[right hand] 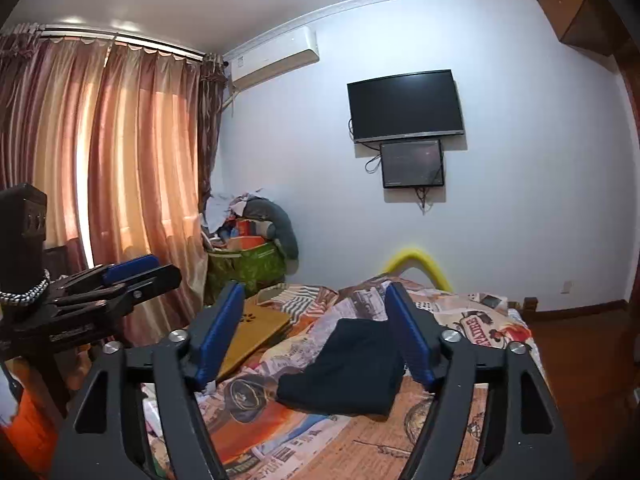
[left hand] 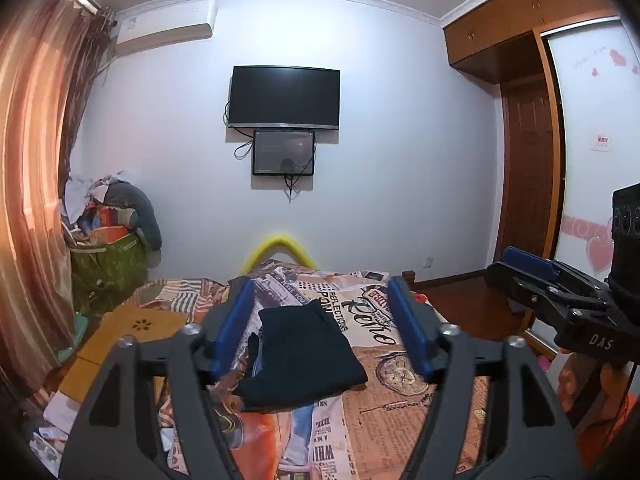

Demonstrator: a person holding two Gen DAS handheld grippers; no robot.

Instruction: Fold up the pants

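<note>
The pants [left hand: 304, 356] are seen as a dark, compact folded bundle on the patterned bed [left hand: 400, 404], ahead of both grippers. The left gripper [left hand: 320, 332] and right gripper [right hand: 316, 336] are held above it, jaws spread wide and empty. The cloth is judged soft and light; a folded edge is best pinched.

In the right wrist view, the right gripper's [right hand: 316, 334] blue finger [right hand: 408, 336] covers the right edge of the folded dark pants [right hand: 344, 368]. In the left wrist view, the right gripper [left hand: 524, 268] is cut off by the picture's right edge. The small screen [left hand: 283, 153] under the television [left hand: 284, 97] shows content too faint to read. The heap [left hand: 108, 216] by the curtain [left hand: 36, 152] is too jumbled to identify.
</note>
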